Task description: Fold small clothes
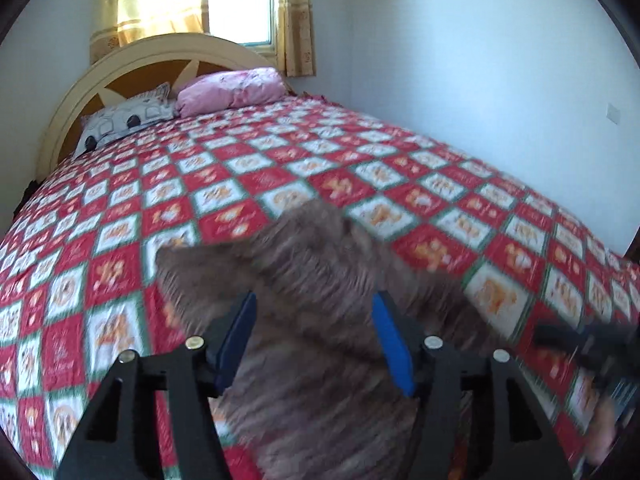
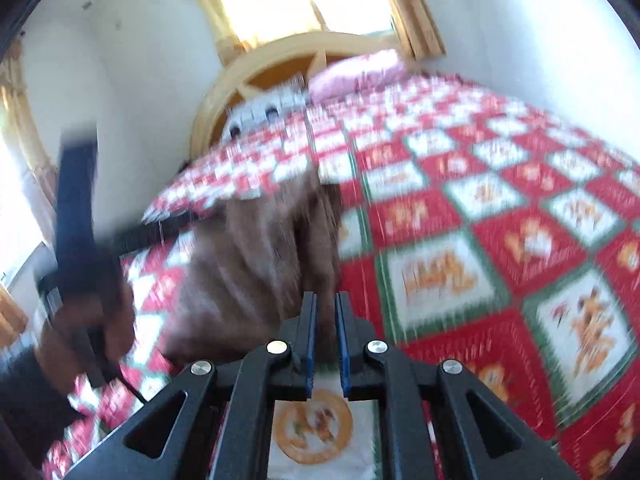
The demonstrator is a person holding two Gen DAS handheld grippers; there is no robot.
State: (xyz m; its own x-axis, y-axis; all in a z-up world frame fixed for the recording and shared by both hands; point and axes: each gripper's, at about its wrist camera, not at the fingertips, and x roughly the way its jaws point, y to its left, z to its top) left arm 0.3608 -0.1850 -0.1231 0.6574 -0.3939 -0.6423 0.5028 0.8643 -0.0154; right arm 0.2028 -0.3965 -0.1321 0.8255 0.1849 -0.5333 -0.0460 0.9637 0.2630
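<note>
A brown striped small garment (image 1: 320,280) lies on the red and white checked bedspread (image 1: 360,168), blurred by motion. My left gripper (image 1: 314,300) is open, its blue pads wide apart over the garment. In the right wrist view the garment (image 2: 256,256) hangs in folds in front of my right gripper (image 2: 325,300), whose blue pads stand close together with a thin edge of cloth between them. The left gripper (image 2: 76,200) and the hand holding it show at the left of that view. The right gripper (image 1: 580,340) shows at the right edge of the left wrist view.
A pink pillow (image 1: 232,90) and a grey patterned pillow (image 1: 124,120) lie by the cream headboard (image 1: 132,60). A curtained window (image 1: 236,0) is behind it. A white wall (image 1: 480,60) runs along the bed's right side.
</note>
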